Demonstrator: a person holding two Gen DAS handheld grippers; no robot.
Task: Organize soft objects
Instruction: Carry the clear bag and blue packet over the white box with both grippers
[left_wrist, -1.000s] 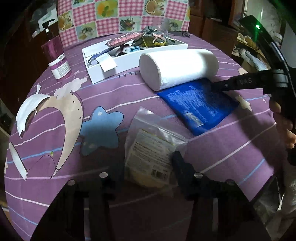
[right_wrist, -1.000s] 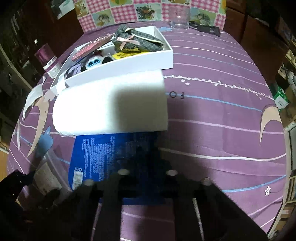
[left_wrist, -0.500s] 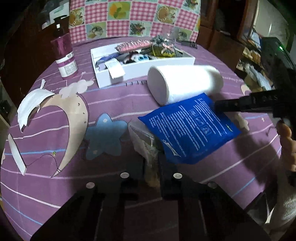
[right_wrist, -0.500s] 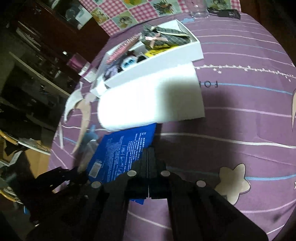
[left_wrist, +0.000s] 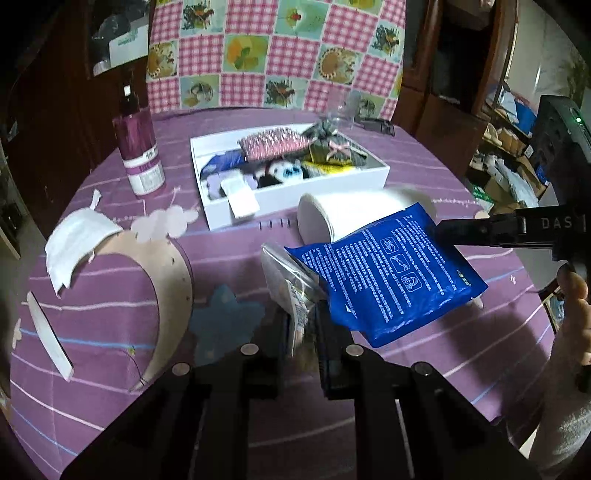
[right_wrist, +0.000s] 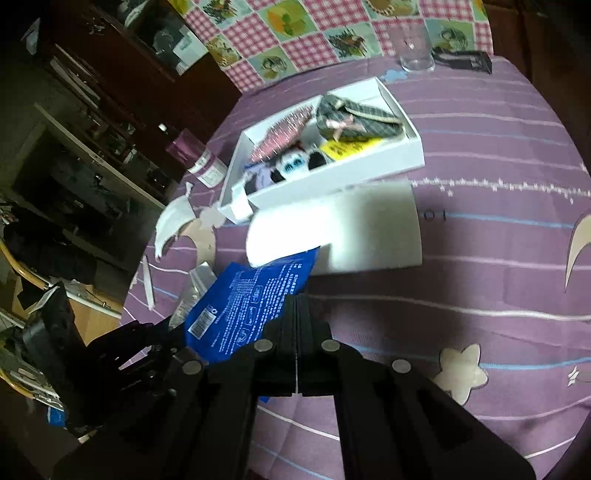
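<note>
My left gripper (left_wrist: 301, 325) is shut on a clear plastic bag (left_wrist: 291, 280) with a yellowish pad inside, held above the purple tablecloth. My right gripper (right_wrist: 297, 306) is shut on the edge of a blue printed pack (right_wrist: 247, 299), lifted off the table; the pack also shows in the left wrist view (left_wrist: 388, 277), hanging from the right gripper (left_wrist: 443, 232). A white roll (left_wrist: 351, 218) lies on its side behind them, just in front of a white box (left_wrist: 295, 192) holding several soft items.
A magenta bottle (left_wrist: 138, 155) stands at the back left. A white face mask (left_wrist: 74, 240) and a white strip (left_wrist: 50, 336) lie at the left. A glass (right_wrist: 412, 48) and a black object (right_wrist: 465, 61) sit at the far edge. Dark furniture surrounds the round table.
The left gripper closed on the clear bag and lifted it. The right gripper closed on the blue pack and raised it off the table.
</note>
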